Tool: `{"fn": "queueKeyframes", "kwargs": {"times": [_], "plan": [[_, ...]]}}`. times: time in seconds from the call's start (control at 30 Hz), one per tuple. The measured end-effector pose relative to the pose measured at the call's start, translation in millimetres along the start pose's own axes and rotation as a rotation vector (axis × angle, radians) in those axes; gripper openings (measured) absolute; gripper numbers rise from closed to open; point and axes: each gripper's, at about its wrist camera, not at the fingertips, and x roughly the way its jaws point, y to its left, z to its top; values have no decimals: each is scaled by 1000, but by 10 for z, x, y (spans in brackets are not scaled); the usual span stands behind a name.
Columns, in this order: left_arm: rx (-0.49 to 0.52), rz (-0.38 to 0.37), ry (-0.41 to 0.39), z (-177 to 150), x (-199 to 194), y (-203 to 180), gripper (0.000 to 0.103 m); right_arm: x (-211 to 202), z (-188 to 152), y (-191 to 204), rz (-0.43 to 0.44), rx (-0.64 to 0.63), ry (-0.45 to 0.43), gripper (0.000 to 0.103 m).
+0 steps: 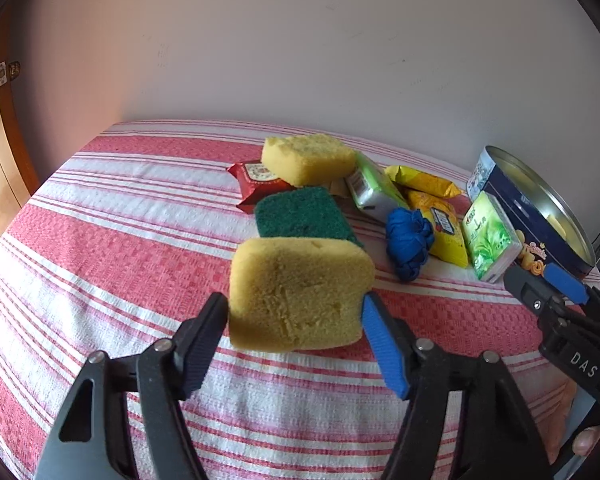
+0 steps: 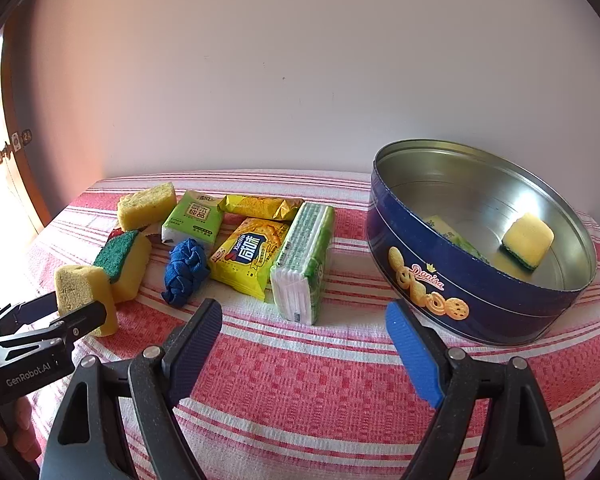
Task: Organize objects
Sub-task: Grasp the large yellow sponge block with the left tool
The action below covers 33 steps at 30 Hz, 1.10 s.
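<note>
Your left tool (image 1: 296, 312) is clenched on a yellow sponge (image 1: 300, 292), its two fingers pressing the sponge's sides and holding it above the red-and-white striped table (image 1: 100, 240), in front of the pile of loose items. Just behind the held sponge lies a green-topped sponge (image 1: 304, 212), and beyond that a second yellow sponge (image 1: 306, 158) rests partly on a red snack packet (image 1: 256, 180). To their right sit a blue knotted cloth (image 1: 408, 240), yellow biscuit packets (image 1: 444, 232) and two green tissue packs (image 1: 490, 240), all close together. Your right tool (image 2: 304, 344) hangs released above the cloth, its fingers spread wide with nothing between them, pointed at the gap between the nearer tissue pack and the round blue biscuit tin (image 2: 460, 280). The tin stands open on the table's right side, well apart from the held sponge. Inside it lie one green-backed yellow sponge (image 2: 528, 240), near the far wall, and a green pack (image 2: 452, 236) against the near wall, partly hidden by the rim.
</note>
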Motion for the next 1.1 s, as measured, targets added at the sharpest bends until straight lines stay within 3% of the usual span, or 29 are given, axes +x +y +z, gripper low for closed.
{"fn": "queueKeyframes", "kwargs": {"times": [0.1, 0.27, 0.43, 0.53, 0.63, 0.77, 0.87, 0.93, 1.1], "plan": [[-6, 2, -19, 1, -36, 1, 64, 22, 10, -6, 7, 7, 7, 85], [11, 29, -164, 44, -285, -5, 63, 143, 33, -41, 20, 31, 52, 64], [-23, -15, -272, 89, -481, 48, 63, 239, 99, -41, 8, 50, 56, 61], [-57, -18, -267, 106, -464, 105, 63, 338, 128, -45, 14, 60, 88, 61], [-79, -34, -247, 113, -428, 158, 63, 395, 114, -84, 42, 79, 122, 32], [-95, -94, -264, 102, -466, 194, 63, 309, 100, -130, 67, 90, 83, 28], [-106, -186, -277, 104, -492, 207, 63, 134, 89, -114, 54, 56, -1, 28], [-122, -256, -238, 119, -423, 213, 63, 55, 94, -91, 40, 30, -41, 27], [-171, -257, -143, 108, -217, 240, 63, 70, 126, -108, 51, 27, -28, 28]]}}
